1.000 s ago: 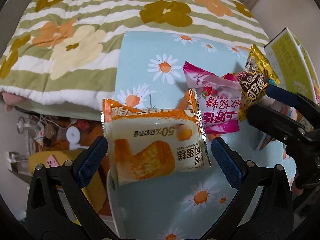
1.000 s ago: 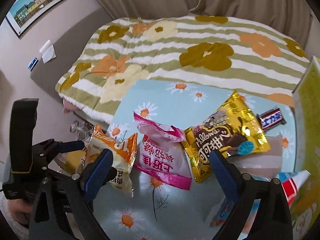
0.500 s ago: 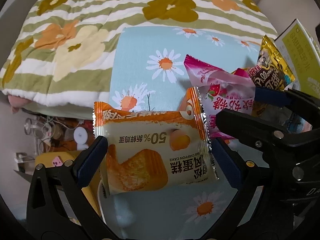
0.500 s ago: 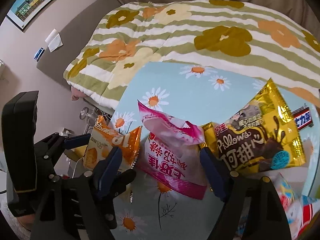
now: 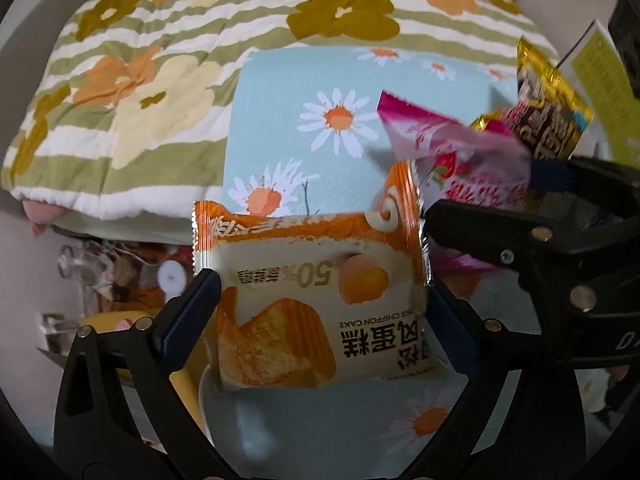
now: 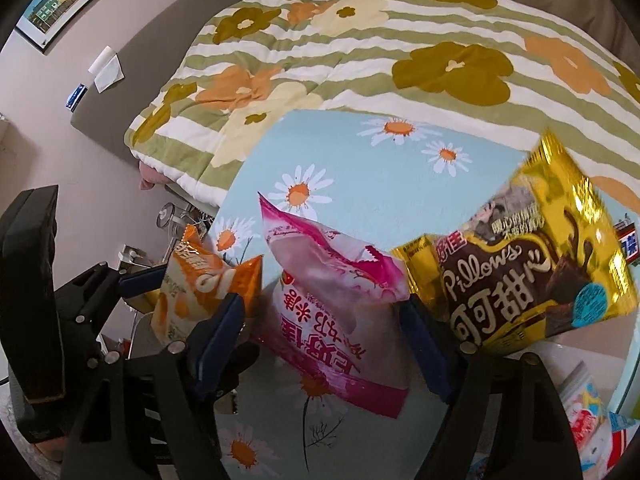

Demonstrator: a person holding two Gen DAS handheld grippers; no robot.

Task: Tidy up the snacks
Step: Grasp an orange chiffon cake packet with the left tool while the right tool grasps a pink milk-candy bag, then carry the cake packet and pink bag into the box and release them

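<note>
An orange chiffon cake packet (image 5: 316,300) lies at the front left edge of the daisy-print table (image 5: 280,128). My left gripper (image 5: 324,312) straddles it, fingers close to its two sides; I cannot tell whether they press on it. A pink milk candy bag (image 6: 340,312) lies beside it, between the fingers of my right gripper (image 6: 324,336), which touch or nearly touch its sides. A gold Pillows cocoa bag (image 6: 532,276) lies to the right of the pink bag. The cake packet also shows in the right wrist view (image 6: 200,288).
A yellow-green box (image 5: 600,80) stands at the table's right. More small snack packets (image 6: 588,420) lie at the front right. A bed with a striped floral quilt (image 6: 360,60) is behind the table. Cluttered floor items (image 5: 120,272) sit past the left edge.
Both grippers have moved forward and lower. The left fingers now flank the cake packet and the right fingers flank the pink bag, with the right jaws narrower than before.
</note>
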